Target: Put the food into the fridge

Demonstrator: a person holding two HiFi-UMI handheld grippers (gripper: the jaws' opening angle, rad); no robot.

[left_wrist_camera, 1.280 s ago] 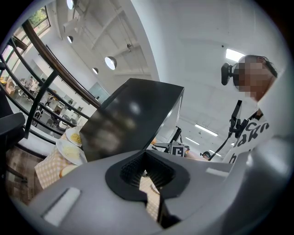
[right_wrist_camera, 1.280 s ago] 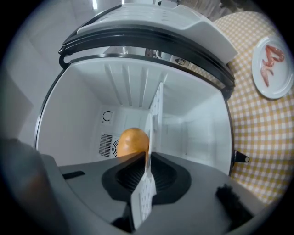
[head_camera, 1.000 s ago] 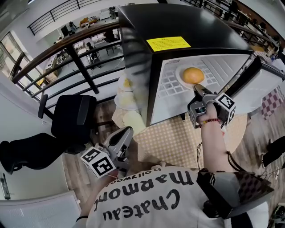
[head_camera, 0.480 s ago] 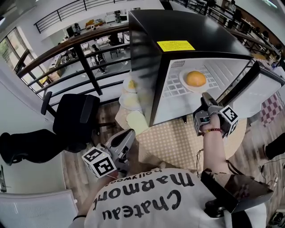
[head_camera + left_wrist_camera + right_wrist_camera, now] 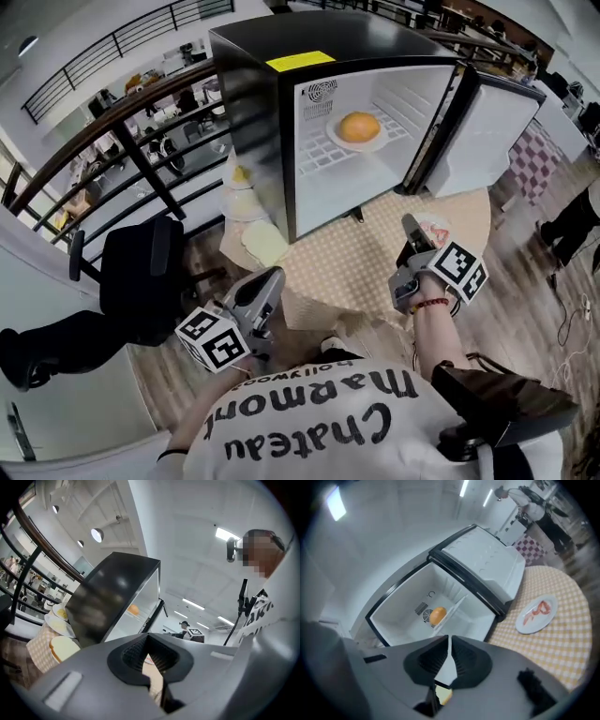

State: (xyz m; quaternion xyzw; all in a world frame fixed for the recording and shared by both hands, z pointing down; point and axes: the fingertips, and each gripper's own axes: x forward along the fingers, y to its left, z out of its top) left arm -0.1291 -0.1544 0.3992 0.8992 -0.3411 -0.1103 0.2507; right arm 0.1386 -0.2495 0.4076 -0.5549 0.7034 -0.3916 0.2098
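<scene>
Left gripper (image 5: 270,279) closed, empty, hangs low, idle. Right gripper (image 5: 410,225) closed, empty, over table (image 5: 356,272), facing open fridge (image 5: 253,84). Bun (image 5: 359,127) stored ahead on shelf. Plate (image 5: 527,624) beside right tips, likely next load.

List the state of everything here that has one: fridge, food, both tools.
fridge door: open wide.
orange food: inside the fridge, on a white plate.
plate of red food: out on the table, not in the fridge.
left tool: shut, empty.
right tool: shut, empty.
</scene>
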